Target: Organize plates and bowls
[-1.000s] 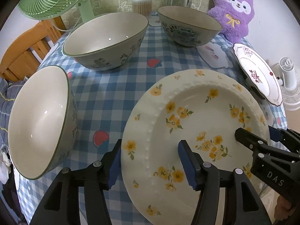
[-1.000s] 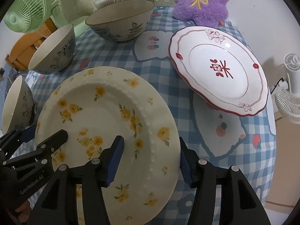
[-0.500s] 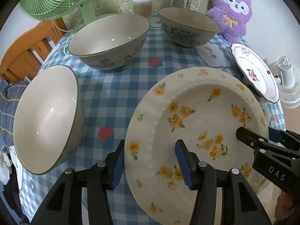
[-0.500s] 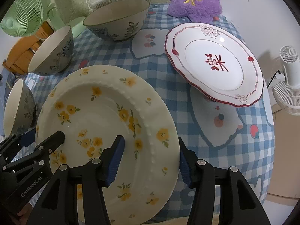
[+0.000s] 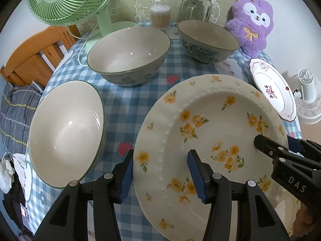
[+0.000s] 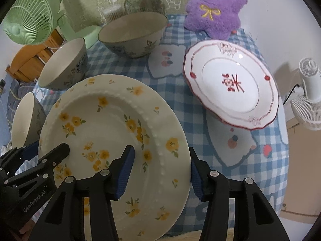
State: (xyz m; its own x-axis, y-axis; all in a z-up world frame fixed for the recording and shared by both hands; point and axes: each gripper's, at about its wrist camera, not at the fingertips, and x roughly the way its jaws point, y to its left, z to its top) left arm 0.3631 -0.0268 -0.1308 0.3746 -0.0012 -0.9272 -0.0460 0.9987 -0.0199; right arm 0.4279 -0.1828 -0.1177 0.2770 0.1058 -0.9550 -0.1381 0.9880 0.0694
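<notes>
A cream plate with yellow flowers [image 5: 210, 124] [image 6: 104, 124] hangs over the front of the checked table, held from both sides. My left gripper [image 5: 161, 160] [image 6: 48, 146] is shut on its left rim. My right gripper [image 6: 161, 156] [image 5: 274, 140] is shut on its right rim. Each has one pad outside the edge and one inside the well. Three green-rimmed bowls stand behind and to the left: a near one [image 5: 64, 132], a middle one [image 5: 128, 54] and a far one [image 5: 208, 40]. A white plate with a red rim [image 6: 230, 84] [image 5: 272, 88] lies at the right, slightly tilted.
A green fan [image 5: 66, 0], a cotton-swab tub [image 5: 160, 18], a glass jar [image 5: 197, 6] and a purple plush toy [image 5: 252, 22] line the table's back. A wooden chair [image 5: 34, 56] stands at the left. A white fan [image 6: 309, 92] is off the right edge.
Both grippers and the flowered plate have drawn up and back a little together, so the bowls and the red-rimmed plate look smaller and farther. The left jaws have narrowed slightly onto the rim.
</notes>
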